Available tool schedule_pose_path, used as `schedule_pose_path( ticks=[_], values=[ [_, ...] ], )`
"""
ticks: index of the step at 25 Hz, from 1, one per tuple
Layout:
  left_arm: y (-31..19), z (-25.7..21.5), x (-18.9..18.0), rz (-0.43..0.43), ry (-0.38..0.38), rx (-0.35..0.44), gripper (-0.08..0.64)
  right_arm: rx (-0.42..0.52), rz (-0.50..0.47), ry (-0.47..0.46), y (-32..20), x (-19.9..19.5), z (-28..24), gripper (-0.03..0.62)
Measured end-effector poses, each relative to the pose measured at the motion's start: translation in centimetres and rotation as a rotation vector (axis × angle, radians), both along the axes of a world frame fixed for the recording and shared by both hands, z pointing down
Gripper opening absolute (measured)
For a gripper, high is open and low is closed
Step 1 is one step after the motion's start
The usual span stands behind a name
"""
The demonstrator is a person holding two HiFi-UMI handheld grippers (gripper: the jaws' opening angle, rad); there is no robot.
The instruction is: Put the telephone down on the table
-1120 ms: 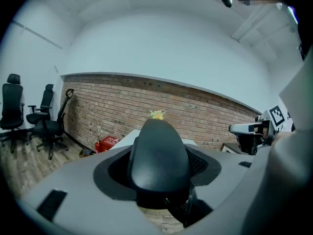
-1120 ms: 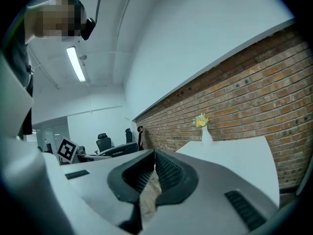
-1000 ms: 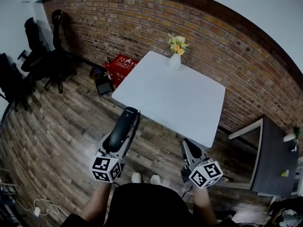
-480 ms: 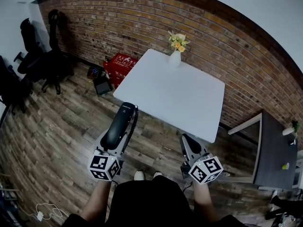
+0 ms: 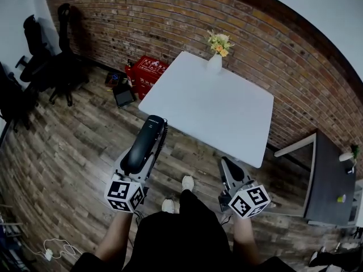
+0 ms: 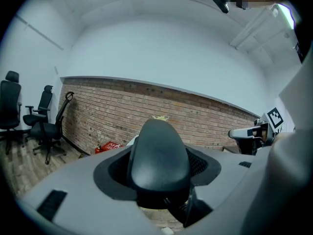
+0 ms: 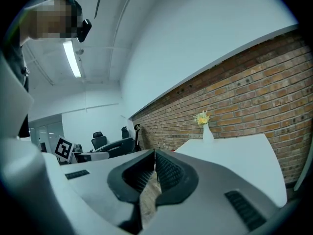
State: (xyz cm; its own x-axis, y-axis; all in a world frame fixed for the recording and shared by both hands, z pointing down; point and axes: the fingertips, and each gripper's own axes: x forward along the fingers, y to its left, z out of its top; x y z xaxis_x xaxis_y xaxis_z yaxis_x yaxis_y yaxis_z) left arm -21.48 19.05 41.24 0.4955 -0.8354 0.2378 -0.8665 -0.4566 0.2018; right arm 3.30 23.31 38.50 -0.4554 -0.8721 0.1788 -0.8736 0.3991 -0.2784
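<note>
A black telephone handset (image 5: 148,134) lies lengthwise between the jaws of my left gripper (image 5: 145,152), which is shut on it and holds it over the wooden floor, short of the near edge of the white table (image 5: 215,109). In the left gripper view the handset (image 6: 159,155) fills the space between the jaws. My right gripper (image 5: 228,168) hangs to the right, also short of the table's near edge. Its jaws meet at the tips with nothing between them, as the right gripper view shows (image 7: 155,163).
A white vase of flowers (image 5: 215,63) stands at the table's far edge by the brick wall. A red crate (image 5: 148,72) and a black box (image 5: 123,94) sit on the floor to the left. Office chairs (image 5: 57,67) stand far left, a grey desk (image 5: 329,180) at the right.
I have taken a step towards the table, one shoe now ahead of the other. Both grippers moved along with me. The left gripper's hold on the handset is unchanged.
</note>
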Motion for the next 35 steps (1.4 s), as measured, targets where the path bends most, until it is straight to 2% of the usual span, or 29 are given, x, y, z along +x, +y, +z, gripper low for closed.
schedule_pose_path(
  ticks=[9,15,28,35],
  values=[
    [-4.2,0.0,1.4,-0.009,-0.008,0.012,0.273,-0.011,-0.039,-0.009,-5.2,0.4,1.1,0.023],
    [-8.8,-0.2,3.1,-0.033,-0.010,0.005,0.273,-0.016,-0.054,-0.008,-10.5,2.4,1.1,0.023],
    [-17.2,0.0,6.5,-0.129,-0.027,-0.027,0.273,-0.040,-0.178,-0.028,-21.5,5.4,1.8,0.023],
    [-20.3,0.4,8.2,-0.170,-0.029,-0.030,0.274,-0.050,-0.228,-0.030,-25.5,7.1,2.9,0.023]
  ],
)
